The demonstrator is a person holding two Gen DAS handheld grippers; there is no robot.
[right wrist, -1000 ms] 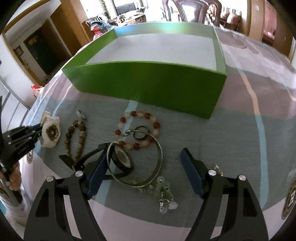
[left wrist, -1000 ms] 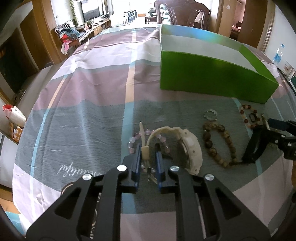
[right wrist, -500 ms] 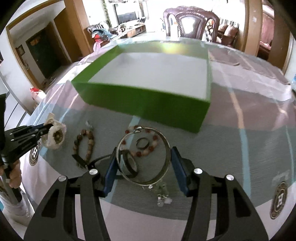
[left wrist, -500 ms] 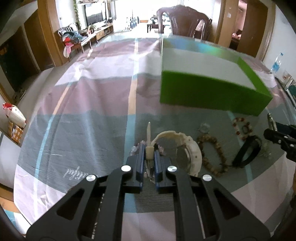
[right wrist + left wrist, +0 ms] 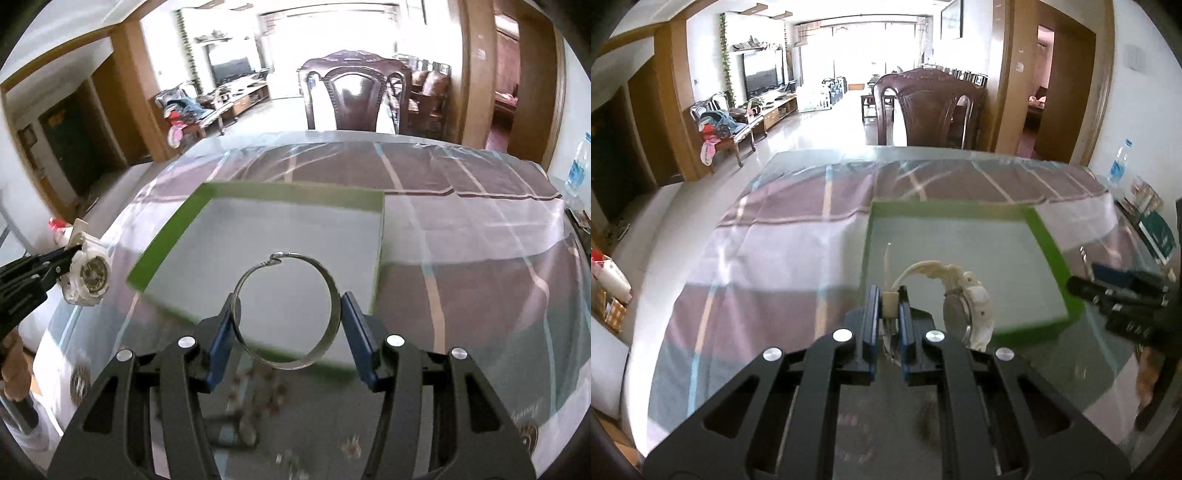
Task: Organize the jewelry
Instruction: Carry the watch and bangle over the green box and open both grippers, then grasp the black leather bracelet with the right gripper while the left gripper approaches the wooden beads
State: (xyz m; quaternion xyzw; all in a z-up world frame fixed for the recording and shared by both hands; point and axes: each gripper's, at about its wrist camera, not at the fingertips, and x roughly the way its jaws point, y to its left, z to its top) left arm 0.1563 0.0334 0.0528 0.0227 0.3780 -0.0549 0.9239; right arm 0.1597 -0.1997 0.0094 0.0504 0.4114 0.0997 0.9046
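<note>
Clamping the strap of a cream-white wristwatch (image 5: 955, 295) between its blue pads, the left gripper (image 5: 889, 317) has risen off the tabletop (image 5: 768, 258) since a second ago, when it pinched the same strap down among the beads; the watch now hangs in the air over the near wall of the green box (image 5: 1049, 243), its round steel back turned toward the camera and its ridged plastic case to the right. In the right wrist view the right gripper (image 5: 287, 325) has likewise come up: a second ago its fingers stood wide around the thin silver bangle (image 5: 286, 310) lying on the cloth, and now they are drawn in just to the hoop's width and press it from both sides, holding the smooth metal ring upright above the box's near edge, its small clasp at the top. Below it, blurred, lie the red-and-pale bead bracelet (image 5: 258, 387) and other small pieces on the grey-green part of the cloth. The box is a shallow rectangle with bright green walls and a flat pale floor. Beyond it the striped mauve-and-white tablecloth runs under a glossy clear cover to a carved dark wooden chair (image 5: 351, 96).
</note>
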